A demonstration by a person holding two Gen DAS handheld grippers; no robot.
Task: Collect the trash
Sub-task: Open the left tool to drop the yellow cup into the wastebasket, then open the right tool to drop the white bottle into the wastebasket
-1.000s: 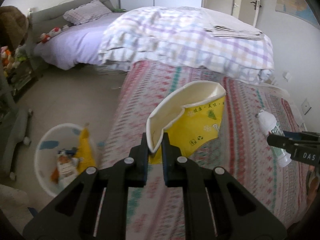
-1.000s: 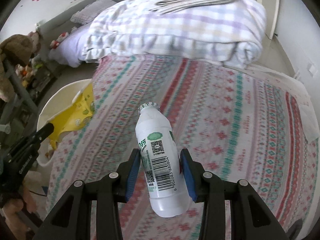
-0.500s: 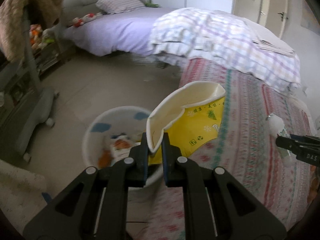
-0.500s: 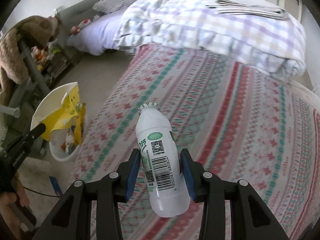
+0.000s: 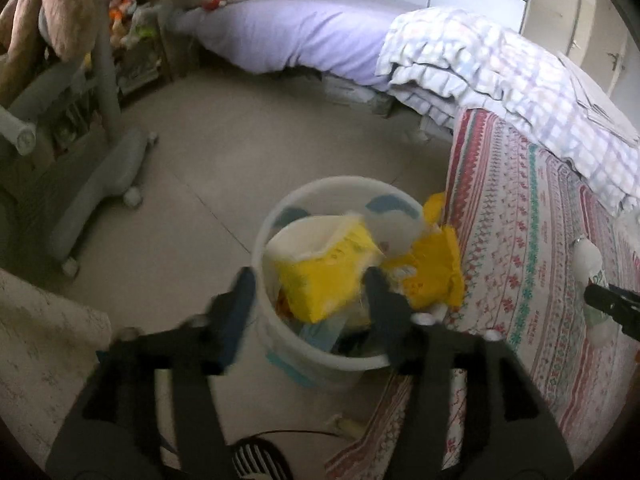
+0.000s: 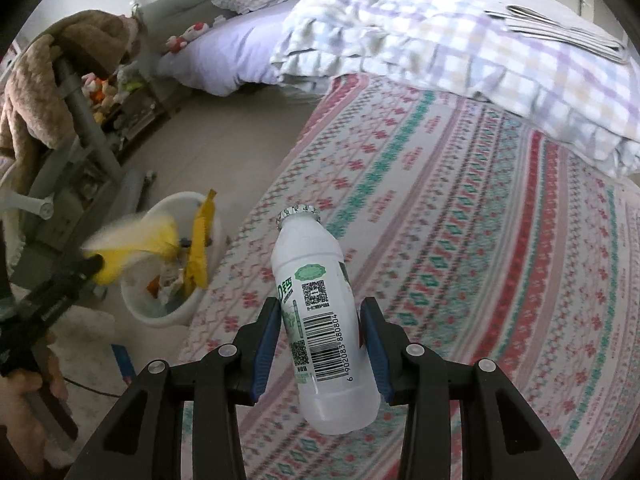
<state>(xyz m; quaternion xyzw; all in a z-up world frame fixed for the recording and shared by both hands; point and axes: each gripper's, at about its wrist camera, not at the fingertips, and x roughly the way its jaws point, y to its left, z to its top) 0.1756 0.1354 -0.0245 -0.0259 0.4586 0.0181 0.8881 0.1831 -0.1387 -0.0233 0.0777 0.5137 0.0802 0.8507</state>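
My left gripper (image 5: pixel 310 292) is open above a white trash bin (image 5: pixel 280 344) on the floor by the bed. A crushed yellow-and-white paper cup (image 5: pixel 320 264) is in the bin's mouth, free of the fingers, blurred by motion. The bin also holds a yellow wrapper (image 5: pixel 436 268) and other trash. My right gripper (image 6: pixel 320 332) is shut on a white plastic bottle (image 6: pixel 320 320) with a barcode label, held above the patterned bedspread. The bin (image 6: pixel 160 312) and the blurred cup (image 6: pixel 128 244) also show in the right wrist view at left.
A patterned bedspread (image 6: pixel 460 240) covers the bed at right, with a folded checked quilt (image 6: pixel 460 56) and newspapers (image 6: pixel 560 32) behind. A grey wheeled chair base (image 5: pixel 100 184) stands left of the bin. A second bed with purple sheets (image 5: pixel 300 28) is beyond the floor.
My left gripper moved left over the bin and opened, letting the yellow cup go; it drops into the bin. My right gripper still holds the bottle and swung left.
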